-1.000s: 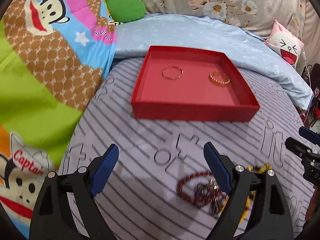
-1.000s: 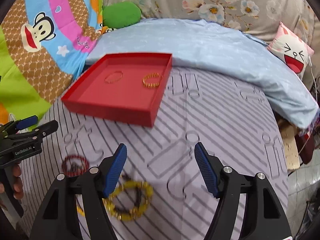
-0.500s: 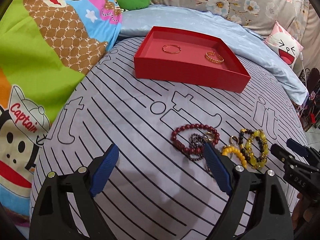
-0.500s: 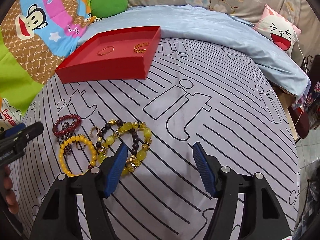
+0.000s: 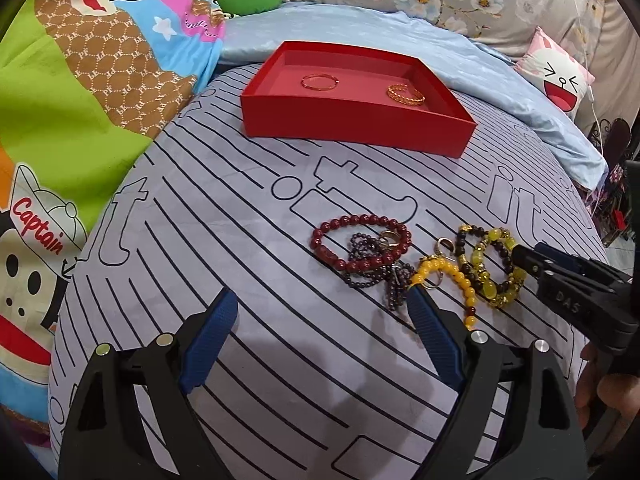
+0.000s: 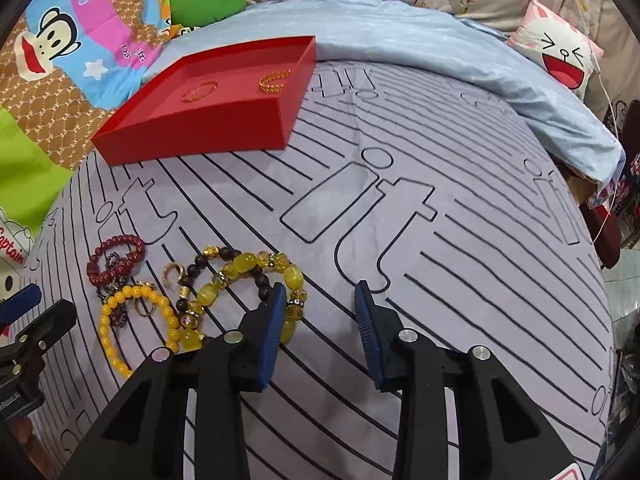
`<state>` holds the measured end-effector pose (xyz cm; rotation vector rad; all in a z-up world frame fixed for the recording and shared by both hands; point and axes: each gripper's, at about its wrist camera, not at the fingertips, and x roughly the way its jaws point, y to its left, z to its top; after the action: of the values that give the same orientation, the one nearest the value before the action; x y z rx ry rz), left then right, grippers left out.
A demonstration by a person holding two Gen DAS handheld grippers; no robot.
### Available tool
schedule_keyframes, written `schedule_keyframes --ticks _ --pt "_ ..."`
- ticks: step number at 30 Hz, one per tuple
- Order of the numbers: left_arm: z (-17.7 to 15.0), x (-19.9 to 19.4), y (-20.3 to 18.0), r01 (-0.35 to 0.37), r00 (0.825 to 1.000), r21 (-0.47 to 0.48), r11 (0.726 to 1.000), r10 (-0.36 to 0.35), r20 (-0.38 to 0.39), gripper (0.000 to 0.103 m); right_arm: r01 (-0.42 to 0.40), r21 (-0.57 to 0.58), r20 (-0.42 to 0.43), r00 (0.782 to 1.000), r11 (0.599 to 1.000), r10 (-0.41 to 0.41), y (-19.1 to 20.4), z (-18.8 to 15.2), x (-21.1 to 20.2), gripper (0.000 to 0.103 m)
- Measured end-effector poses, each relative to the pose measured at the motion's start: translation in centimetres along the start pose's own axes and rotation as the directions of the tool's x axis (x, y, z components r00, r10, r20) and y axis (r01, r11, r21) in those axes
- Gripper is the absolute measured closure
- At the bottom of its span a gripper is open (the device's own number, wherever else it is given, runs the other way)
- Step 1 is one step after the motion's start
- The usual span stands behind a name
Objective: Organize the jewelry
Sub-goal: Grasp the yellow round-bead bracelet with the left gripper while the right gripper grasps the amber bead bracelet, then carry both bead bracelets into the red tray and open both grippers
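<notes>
Nearest of all is the left gripper (image 5: 322,328), with its blue pads spread wide and nothing between them. It hangs over the striped sheet (image 5: 240,240), just this side of the jewelry pile.

The right gripper (image 6: 320,320) has just been closing, and now its gap is narrow. Nothing sits between its pads. Its left pad lies right at the near edge of the big yellow and dark bead bracelet (image 6: 256,268); it may be touching a bead, but the pad hides that spot.

The pile is the landmark here. In it, the chunky bracelet is on the right. The plain yellow bead bracelet (image 5: 448,280) lies beside it, to the left. The dark red bead bracelet (image 5: 360,242) lies furthest left, tangled with a thin dark strand (and a small ring or two).

Beyond the pile, well apart from it, sits the red tray (image 5: 352,120). Two gold bangles (image 5: 320,81) are already lying in it.

So the step in hand looks like picking the next bracelet. For that, the right gripper would need to shift left so a bead goes between the pads, squeeze, lift, and carry it to the tray.
</notes>
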<state>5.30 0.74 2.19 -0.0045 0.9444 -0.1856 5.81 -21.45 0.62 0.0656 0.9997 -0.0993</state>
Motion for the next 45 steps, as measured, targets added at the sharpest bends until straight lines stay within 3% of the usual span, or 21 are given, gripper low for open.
schedule_keyframes --ticks 13,16,19,23,27,29,36,45 --pt "-0.7 2.1 -3.2 0.033 0.998 0.066 0.997 -0.030 -0.049 0.022 -0.012 -0.025 0.007 1.000 1.000 0.012 -0.4 -0.8 -0.5 0.080" --pt "-0.9 2.7 -3.3 0.037 0.997 0.067 0.997 -0.032 -0.065 0.028 -0.017 -0.023 0.006 1.000 1.000 0.017 -0.5 -0.9 -0.6 0.080" --pt "-1.0 2.5 -3.7 0.025 0.998 0.094 0.995 -0.020 -0.053 0.037 -0.020 -0.021 0.004 1.000 1.000 0.020 -0.5 -1.0 -0.7 0.080" --pt "-0.9 2.2 -3.9 0.076 0.996 0.114 0.991 -0.070 -0.054 0.062 -0.025 -0.023 0.006 1.000 0.999 0.025 -0.6 -1.2 -0.8 0.081" --pt "-1.0 2.1 -4.2 0.117 0.992 0.124 0.985 -0.109 -0.068 0.086 -0.041 -0.026 -0.001 0.999 0.999 0.041 -0.4 -1.2 -0.9 0.094" --pt "-1.0 2.1 -4.1 0.140 0.988 0.114 0.983 -0.132 -0.082 0.094 -0.047 -0.021 -0.007 0.999 0.999 0.046 -0.4 -1.3 -1.0 0.094" --pt "-0.3 -0.3 -3.7 0.184 0.982 0.099 0.978 -0.179 -0.058 0.096 -0.082 -0.007 0.020 0.996 0.997 0.082 -0.8 -0.9 -3.0 0.094" --pt "3.1 -3.9 -3.6 0.234 0.972 0.114 0.965 -0.234 -0.014 0.096 -0.116 -0.034 0.114 0.986 0.993 0.119 -0.1 2.1 -7.5 0.094"
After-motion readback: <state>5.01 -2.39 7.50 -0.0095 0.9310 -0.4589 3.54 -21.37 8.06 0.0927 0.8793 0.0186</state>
